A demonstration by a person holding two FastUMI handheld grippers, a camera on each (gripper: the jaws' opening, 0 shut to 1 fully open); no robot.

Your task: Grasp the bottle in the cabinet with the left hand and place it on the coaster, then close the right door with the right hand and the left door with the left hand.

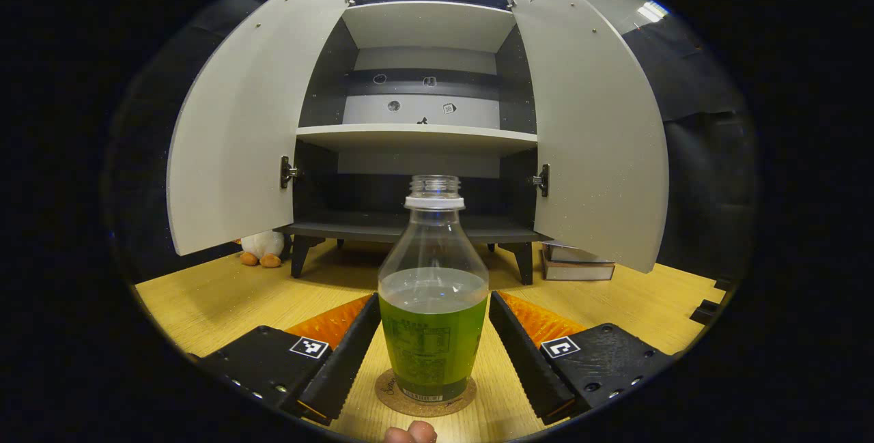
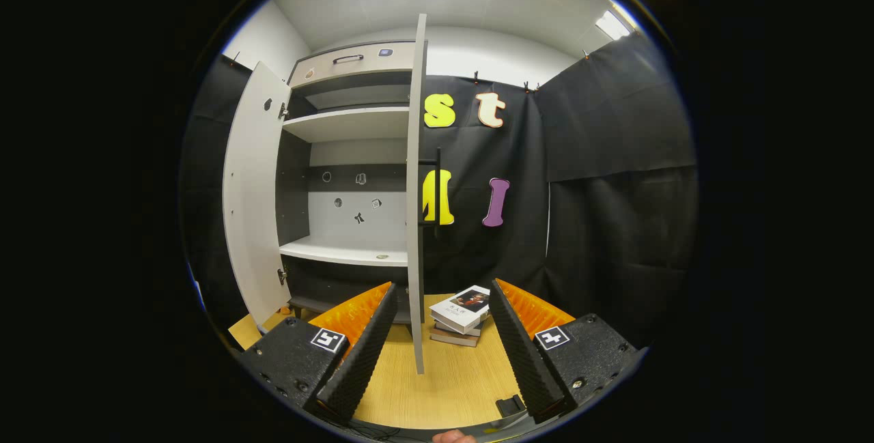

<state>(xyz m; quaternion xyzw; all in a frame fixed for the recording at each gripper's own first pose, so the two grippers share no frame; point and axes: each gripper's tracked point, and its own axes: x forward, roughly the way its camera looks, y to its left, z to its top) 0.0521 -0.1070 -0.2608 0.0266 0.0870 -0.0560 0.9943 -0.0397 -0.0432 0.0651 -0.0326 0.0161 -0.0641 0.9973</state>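
The bottle (image 1: 433, 293) is standing upright on the round coaster (image 1: 425, 395), out on the wooden table (image 1: 218, 299) in front of the cabinet (image 1: 416, 132). It has no cap and is holding green liquid up to about its middle. The left gripper (image 1: 433, 347) is sitting around it with its jaws spread apart, one finger on each side, and as far as I can tell neither is pressing on the bottle, so the placing part looks finished.

What matters next, I think, is the right door (image 2: 415, 190). In the right gripper view it is hanging open and edge-on, a tall vertical strip running straight up between the fingers of the right gripper (image 2: 440, 344), whose jaws are wide apart and gripping nothing. The door edge is lying dead ahead of that gripper and close, with a stack of books (image 2: 464, 323) on the table just to one side. The right hand is clearly the nearer one to it. The left door (image 1: 235, 129) is also standing wide open.
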